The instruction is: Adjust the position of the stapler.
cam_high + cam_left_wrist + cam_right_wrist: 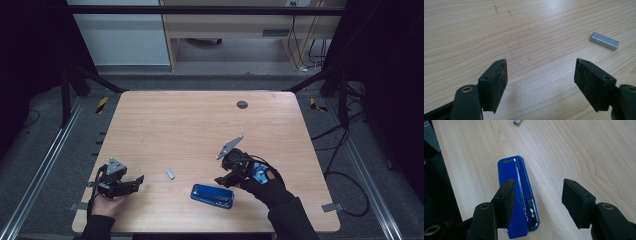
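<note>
Blue is the stapler (pixel 212 196), and it lies flat on the wooden table (pixel 200 125), near the front edge, a little right of the middle. Its top looks open, because a metal rail runs along its length in the right gripper view. A person stands at the front and holds one gripper in each hand.

The right gripper (pixel 223 180) is just beside the right end of the stapler, held by a hand in a black glove. In its own view the jaws stand wide apart; one jaw hangs over the stapler (pixel 517 195) and the other over bare wood at the side. I cannot see that the pads press on it, so nothing is clamped.

The left gripper (pixel 136 181) rests low near the front left corner of the table, and its jaws point toward the middle. They are also wide apart, with only bare wood between them. A small grey block of staples (pixel 170 173) lies on the table between the two grippers, near the left end of the stapler but apart from it. In the left gripper view the staples (pixel 604 41) lie ahead of the jaws, toward the right side, and nothing touches them.
</note>
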Available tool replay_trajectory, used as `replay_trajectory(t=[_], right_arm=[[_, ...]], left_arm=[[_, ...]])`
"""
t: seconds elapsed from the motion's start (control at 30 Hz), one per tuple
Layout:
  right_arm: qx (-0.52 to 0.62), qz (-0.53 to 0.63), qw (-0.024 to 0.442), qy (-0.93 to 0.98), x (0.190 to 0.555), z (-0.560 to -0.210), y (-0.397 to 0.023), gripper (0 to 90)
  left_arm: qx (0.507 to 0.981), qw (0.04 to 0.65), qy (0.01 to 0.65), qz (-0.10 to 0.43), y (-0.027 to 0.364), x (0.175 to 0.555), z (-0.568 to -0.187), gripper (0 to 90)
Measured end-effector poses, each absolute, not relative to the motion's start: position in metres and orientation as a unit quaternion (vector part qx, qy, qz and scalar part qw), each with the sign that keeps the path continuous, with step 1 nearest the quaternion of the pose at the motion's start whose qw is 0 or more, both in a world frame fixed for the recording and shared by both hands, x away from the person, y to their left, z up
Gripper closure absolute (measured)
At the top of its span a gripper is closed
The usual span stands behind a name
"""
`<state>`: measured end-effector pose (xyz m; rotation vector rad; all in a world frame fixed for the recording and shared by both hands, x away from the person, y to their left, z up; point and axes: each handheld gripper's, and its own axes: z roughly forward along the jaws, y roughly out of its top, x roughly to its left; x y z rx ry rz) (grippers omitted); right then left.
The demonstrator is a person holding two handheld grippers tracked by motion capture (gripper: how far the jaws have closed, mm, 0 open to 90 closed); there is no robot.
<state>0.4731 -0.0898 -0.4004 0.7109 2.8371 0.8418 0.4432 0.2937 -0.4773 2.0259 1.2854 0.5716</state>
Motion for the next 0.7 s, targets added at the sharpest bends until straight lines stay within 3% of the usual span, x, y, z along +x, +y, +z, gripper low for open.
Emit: replay_trajectory(t=[0.7], right_arm=[[0.211,0.277,0.021,0.937,0.463,-0.422,-0.076,49.0]], left_arm=[[0.778,0.329,0.489,0.218,0.293,0.443,-0.478,26.5]])
